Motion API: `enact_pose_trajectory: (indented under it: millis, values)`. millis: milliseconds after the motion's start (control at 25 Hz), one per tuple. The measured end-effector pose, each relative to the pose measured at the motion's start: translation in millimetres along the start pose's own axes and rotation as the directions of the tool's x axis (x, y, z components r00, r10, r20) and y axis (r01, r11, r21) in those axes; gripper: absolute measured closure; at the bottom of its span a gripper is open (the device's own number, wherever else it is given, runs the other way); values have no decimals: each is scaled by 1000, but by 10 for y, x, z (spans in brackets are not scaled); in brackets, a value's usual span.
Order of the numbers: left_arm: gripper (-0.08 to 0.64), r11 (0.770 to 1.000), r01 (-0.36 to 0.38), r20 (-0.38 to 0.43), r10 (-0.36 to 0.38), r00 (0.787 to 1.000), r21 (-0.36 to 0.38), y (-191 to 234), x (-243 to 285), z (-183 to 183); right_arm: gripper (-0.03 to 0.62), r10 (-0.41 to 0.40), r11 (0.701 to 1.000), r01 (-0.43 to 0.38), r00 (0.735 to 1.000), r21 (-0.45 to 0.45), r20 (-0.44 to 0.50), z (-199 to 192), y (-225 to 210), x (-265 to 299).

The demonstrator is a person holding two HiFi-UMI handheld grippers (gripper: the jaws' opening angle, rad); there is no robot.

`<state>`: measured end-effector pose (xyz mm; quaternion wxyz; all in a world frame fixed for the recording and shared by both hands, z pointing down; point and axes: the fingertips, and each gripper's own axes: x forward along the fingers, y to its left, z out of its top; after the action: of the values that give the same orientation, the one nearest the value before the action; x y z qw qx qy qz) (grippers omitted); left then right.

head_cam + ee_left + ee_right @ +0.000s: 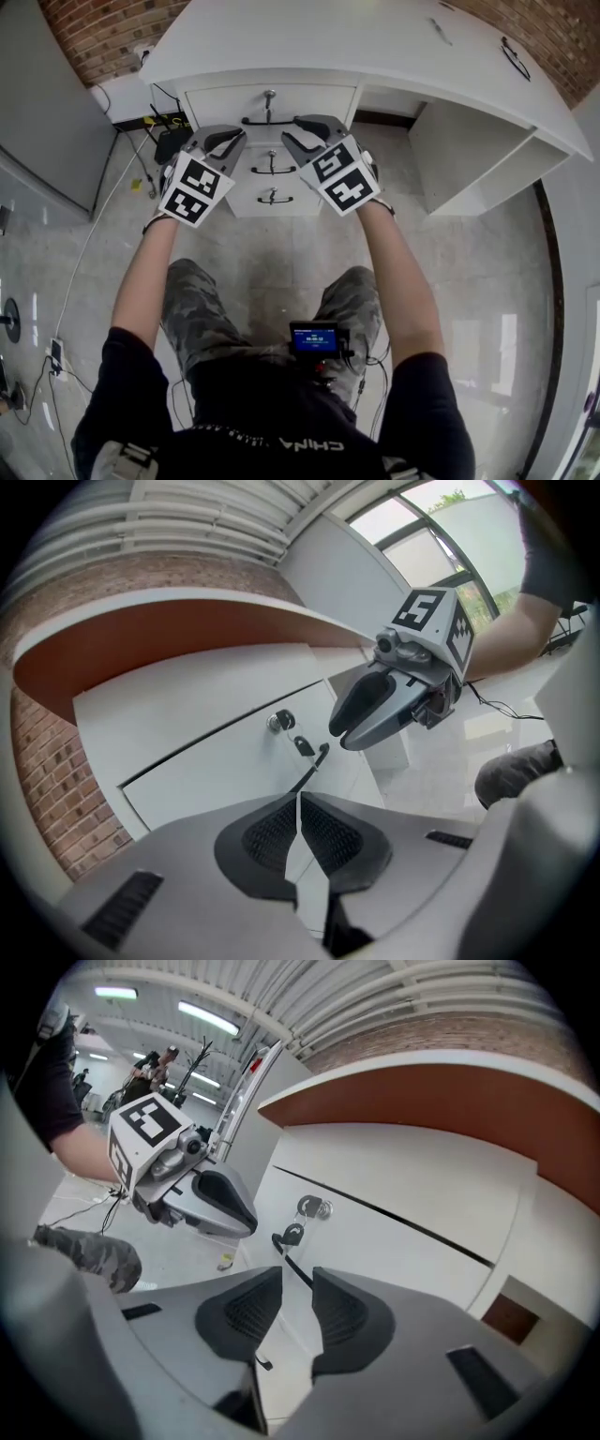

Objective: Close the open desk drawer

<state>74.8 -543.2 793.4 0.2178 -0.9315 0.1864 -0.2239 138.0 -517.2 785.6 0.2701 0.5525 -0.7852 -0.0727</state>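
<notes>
Head view: the top drawer (pixel 281 101) sits upper centre of the frame, under the desk (pixel 394 56) top. Your left gripper (pixel 225 139) and right gripper (pixel 309 131) are both up against its front, either side of the handle (pixel 269 120). From this angle I honestly can't tell how far the drawer is sticking out. If you shove harder on one side, I'd guess the drawer twists on its runners and jams instead of gliding in.

Left gripper view: your left gripper (pixel 298 799) has its tongs pressed together with nothing in them, at the bottom centre of the frame. The lock (pixel 279 722) has a key hanging just above them. That smooth white drawer front (pixel 206 761) gives closed tips nothing to bite on. Push at a slant and they could skate sideways into the key or the handle (pixel 314 761).

Right gripper view: your right gripper (pixel 296 1283) has its tongs a little apart and empty. The handle (pixel 286 1251) lines up right beyond that gap, so drift forward and a tip could hook under it. The dangling key (pixel 291 1234) is close too, and knocking it could bend it.
</notes>
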Motion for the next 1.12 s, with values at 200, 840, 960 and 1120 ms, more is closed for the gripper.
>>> enact_pose_trajectory:
  millis: [200,840,960,1120]
  values:
    - [545,999,-1,101,6,995,-52,-289,-164,168,572,0,980,-26,991,197,131,74,203,-281]
    - [548,972,218,70,-212,975,-85,-543,-101,391,577,60,962,-83,994,262,95,184,229,-404]
    - [548,959,270,31,-268,963,-81,-365,-331,818,577,119,941,-146,987,306,104,650,109,-624]
    - [548,939,327,24,-326,945,-108,-5,-732,1645,577,152,920,-177,984,351,98,1386,-278,-1054]
